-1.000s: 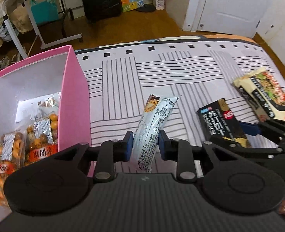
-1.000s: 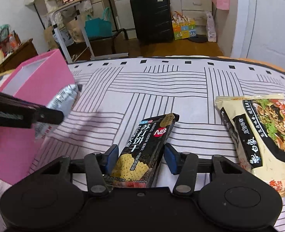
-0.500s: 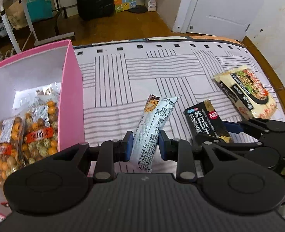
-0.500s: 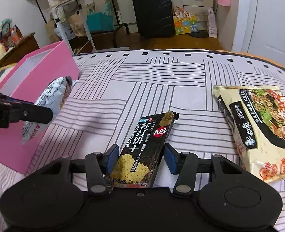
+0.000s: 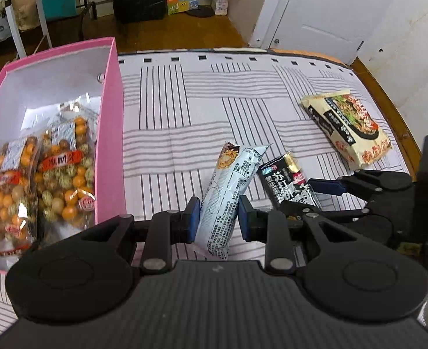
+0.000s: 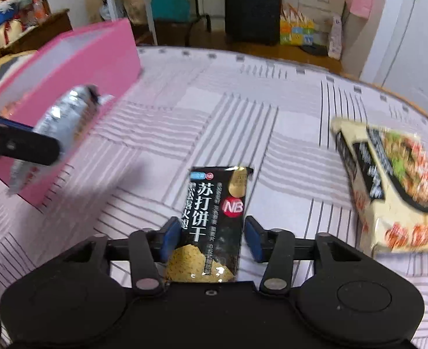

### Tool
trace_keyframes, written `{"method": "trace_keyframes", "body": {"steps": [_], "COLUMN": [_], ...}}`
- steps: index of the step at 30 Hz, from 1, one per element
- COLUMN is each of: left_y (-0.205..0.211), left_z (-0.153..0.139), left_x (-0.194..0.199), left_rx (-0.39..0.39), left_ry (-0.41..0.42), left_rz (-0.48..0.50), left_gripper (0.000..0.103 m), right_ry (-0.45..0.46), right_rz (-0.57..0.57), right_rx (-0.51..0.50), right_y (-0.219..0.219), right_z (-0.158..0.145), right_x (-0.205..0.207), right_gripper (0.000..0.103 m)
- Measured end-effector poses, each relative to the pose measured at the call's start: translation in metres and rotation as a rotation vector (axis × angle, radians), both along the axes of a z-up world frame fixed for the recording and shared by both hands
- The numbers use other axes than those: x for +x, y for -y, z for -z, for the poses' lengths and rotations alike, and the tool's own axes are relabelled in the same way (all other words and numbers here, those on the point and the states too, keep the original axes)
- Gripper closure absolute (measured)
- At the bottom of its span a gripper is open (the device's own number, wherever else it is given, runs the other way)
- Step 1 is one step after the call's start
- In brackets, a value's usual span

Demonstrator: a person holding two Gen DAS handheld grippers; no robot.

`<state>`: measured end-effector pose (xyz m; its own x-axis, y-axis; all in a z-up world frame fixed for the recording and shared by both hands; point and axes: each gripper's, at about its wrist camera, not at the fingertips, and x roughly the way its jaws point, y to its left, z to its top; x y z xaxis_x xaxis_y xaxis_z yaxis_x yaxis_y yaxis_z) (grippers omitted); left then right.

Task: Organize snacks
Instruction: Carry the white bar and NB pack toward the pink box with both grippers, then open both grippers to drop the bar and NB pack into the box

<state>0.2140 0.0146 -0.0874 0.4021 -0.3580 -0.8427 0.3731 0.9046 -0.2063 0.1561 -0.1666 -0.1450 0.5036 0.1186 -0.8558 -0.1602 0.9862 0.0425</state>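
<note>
My left gripper point(image 5: 216, 217) is shut on a long silver snack packet point(image 5: 228, 195) and holds it above the striped bed, just right of the pink box point(image 5: 109, 122). The box holds two bags of orange and brown round snacks point(image 5: 65, 174). My right gripper point(image 6: 211, 237) is shut on a black cracker packet point(image 6: 214, 221) and holds it off the bed; the packet also shows in the left wrist view point(image 5: 286, 183). The silver packet point(image 6: 65, 119) and pink box point(image 6: 97, 67) appear blurred at the left of the right wrist view.
A beige noodle packet point(image 5: 347, 128) lies on the bed at the right, also in the right wrist view point(image 6: 394, 186). The bed's wooden edge point(image 5: 388, 107) runs along the right. A black suitcase point(image 6: 251, 8) and a metal rack point(image 5: 16, 20) stand on the floor beyond.
Both grippers have risen and moved left toward the pink box, each still holding its packet. The cracker packet is now lifted off the bed.
</note>
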Motion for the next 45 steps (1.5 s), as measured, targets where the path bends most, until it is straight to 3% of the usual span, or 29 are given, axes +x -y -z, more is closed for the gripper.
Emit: {"method": "trace_keyframes", "body": {"steps": [2, 7, 10, 13, 17, 27, 36, 45], "left_y": [0.0, -0.003, -0.007, -0.011, -0.022, -0.067, -0.108, -0.146], "left_z": [0.003, 0.006, 0.006, 0.008, 0.008, 0.0, -0.042, -0.074], "left_x": [-0.003, -0.007, -0.011, -0.015, -0.024, -0.063, -0.088, -0.073], "left_rx": [0.0, -0.005, -0.018, -0.023, -0.032, -0.033, -0.07, -0.098], "left_ry": [-0.008, -0.02, -0.035, -0.05, -0.07, -0.099, -0.021, 0.079], "left_rz": [-0.005, -0.011, -0.019, -0.029, -0.042, -0.074, -0.116, -0.238], "left_gripper": [0.076, 0.076, 0.076, 0.077, 0.077, 0.076, 0.076, 0.076], "right_ry": [-0.01, 0.004, 0.027, 0.032, 0.006, -0.038, 0.038, 0.187], "right_rz": [0.027, 0.022, -0.006, 0.015, 0.033, -0.139, -0.292, -0.412], "right_rx": [0.005, -0.052, -0.062, -0.064, 0.008, 0.134, 0.19, 0.244], "right_y": [0.003, -0.007, -0.012, -0.011, -0.008, -0.039, -0.074, -0.113], "right_z": [0.009, 0.018, 0.013, 0.003, -0.011, -0.062, -0.115, -0.142], "right_x": [0.001, -0.001, -0.008, -0.012, -0.025, -0.072, -0.094, -0.067], "right_gripper": [0.032, 0.027, 0.048, 0.049, 0.049, 0.049, 0.049, 0.049]}}
